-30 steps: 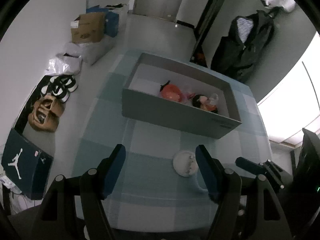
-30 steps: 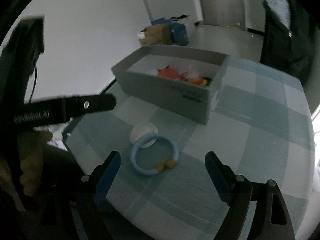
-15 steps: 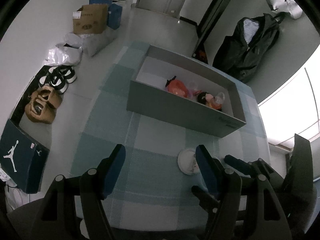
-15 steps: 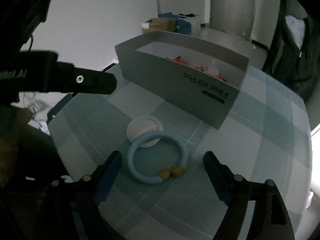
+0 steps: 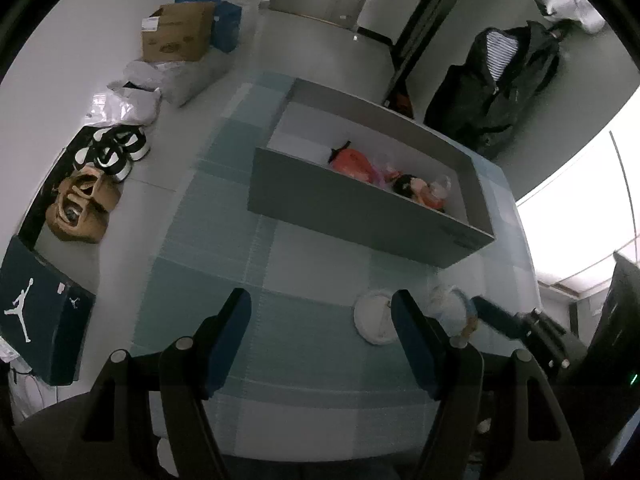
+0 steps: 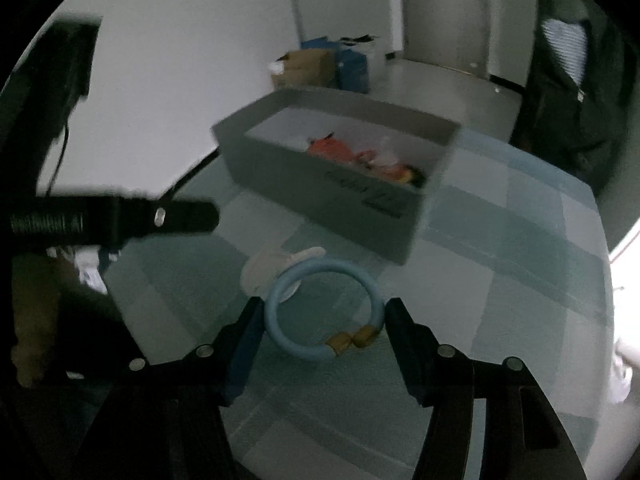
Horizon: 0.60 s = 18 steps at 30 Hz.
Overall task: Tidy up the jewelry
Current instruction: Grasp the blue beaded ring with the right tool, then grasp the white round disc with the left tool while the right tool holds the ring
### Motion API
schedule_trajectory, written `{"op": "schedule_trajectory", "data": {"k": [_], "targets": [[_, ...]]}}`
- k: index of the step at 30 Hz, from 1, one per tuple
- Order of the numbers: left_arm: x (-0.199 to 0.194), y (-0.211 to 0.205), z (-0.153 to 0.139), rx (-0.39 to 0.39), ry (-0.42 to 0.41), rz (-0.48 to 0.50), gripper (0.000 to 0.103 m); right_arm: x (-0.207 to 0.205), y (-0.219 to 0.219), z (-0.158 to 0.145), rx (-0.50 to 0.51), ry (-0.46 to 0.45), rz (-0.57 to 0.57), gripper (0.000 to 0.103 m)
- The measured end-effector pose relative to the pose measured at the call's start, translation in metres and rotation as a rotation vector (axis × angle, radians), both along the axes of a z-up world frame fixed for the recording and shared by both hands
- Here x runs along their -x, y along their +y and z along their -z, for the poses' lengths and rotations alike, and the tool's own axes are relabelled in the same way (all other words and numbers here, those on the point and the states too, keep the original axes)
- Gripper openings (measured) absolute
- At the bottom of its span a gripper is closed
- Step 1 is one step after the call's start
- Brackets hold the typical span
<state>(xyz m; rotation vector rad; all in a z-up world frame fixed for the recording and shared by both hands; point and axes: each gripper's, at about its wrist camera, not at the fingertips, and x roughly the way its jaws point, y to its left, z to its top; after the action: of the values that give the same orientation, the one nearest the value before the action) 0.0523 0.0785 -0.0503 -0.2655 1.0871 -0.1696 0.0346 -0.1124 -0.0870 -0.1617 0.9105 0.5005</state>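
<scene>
- Right gripper point(image 6: 323, 312): jaws closed against both sides of the light-blue bangle point(image 6: 322, 308), near the grey box point(image 6: 320, 196).
- Left gripper point(image 5: 320, 312): jaws spread wide, holding nothing, above the checked tablecloth point(image 5: 304, 280).
- White round dish point(image 5: 374, 317): just left of the bangle.

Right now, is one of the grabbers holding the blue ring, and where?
The right gripper is shut on the blue bracelet, pinching its outer rim on opposite sides. The left gripper is open and empty.

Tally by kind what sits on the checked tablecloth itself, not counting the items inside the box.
Light blue bangle: 1
White round disc: 1
Grey cardboard box: 1
Total: 3
The right gripper has its jaws on either side of the bangle.
</scene>
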Motion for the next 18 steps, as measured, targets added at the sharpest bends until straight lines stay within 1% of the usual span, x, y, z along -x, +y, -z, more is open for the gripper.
{"op": "schedule_trajectory", "data": {"k": [2, 6, 9, 11, 13, 15, 18], "targets": [[0.001, -0.004, 0.000, -0.024, -0.011, 0.016, 0.068, -0.004, -0.010, -0.007, -0.039, 0.010, 0.031, 0.060], [0.006, -0.022, 0.000, -0.107, -0.041, 0.091, 0.068, -0.008, -0.032, -0.018, -0.116, 0.019, 0.093, 0.060], [0.008, -0.033, 0.003, -0.149, -0.051, 0.149, 0.068, -0.009, -0.045, -0.025, -0.152, 0.014, 0.124, 0.060], [0.010, -0.037, 0.004, -0.156, -0.053, 0.179, 0.068, -0.010, -0.050, -0.028, -0.166, 0.011, 0.138, 0.060], [0.010, -0.040, 0.004, -0.146, -0.052, 0.200, 0.068, -0.009, -0.055, -0.032, -0.183, 0.010, 0.147, 0.060], [0.009, -0.042, 0.005, -0.142, -0.043, 0.206, 0.068, -0.009, -0.060, -0.036, -0.195, 0.003, 0.155, 0.060], [0.006, -0.045, 0.008, -0.156, -0.026, 0.205, 0.068, -0.005, -0.067, -0.044, -0.226, -0.009, 0.165, 0.060]]}}
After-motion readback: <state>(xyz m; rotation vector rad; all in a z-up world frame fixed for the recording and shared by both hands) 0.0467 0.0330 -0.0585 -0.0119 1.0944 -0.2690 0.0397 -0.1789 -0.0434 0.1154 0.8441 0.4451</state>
